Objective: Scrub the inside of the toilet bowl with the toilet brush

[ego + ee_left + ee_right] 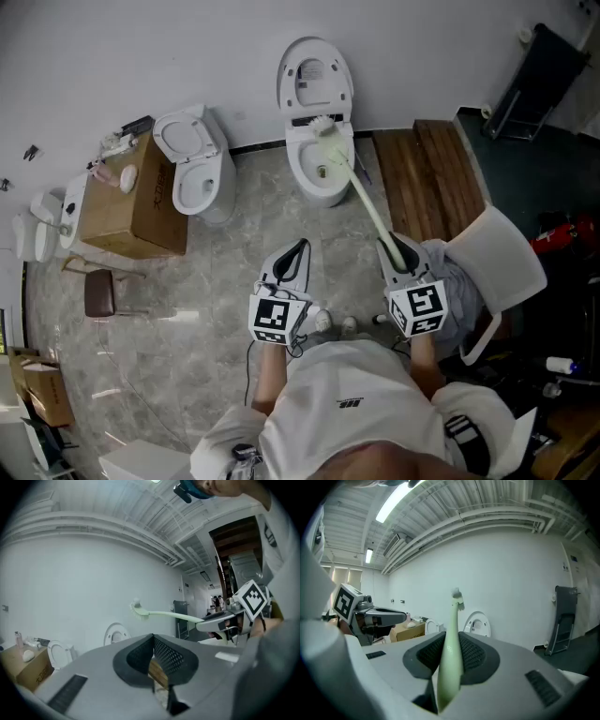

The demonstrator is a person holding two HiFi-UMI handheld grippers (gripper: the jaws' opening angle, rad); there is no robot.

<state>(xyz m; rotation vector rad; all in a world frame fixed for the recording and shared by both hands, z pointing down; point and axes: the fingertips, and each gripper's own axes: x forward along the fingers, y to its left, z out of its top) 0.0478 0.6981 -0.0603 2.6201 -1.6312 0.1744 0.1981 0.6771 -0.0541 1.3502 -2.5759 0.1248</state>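
pale green plastic toilet brush (pixel 361 202): long, light, likely springy, handle slick. my right gripper (pixel 394 251) pinches its near end; my left gripper (pixel 292 253) pressed together, empty.

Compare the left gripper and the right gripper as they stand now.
The right gripper is shut on the handle of the toilet brush, while the left gripper is shut on nothing. The right gripper's brush reaches out to the toilet, its head by the rear rim. The left gripper reaches nothing and is over the floor. Both point forward, toward the toilets.
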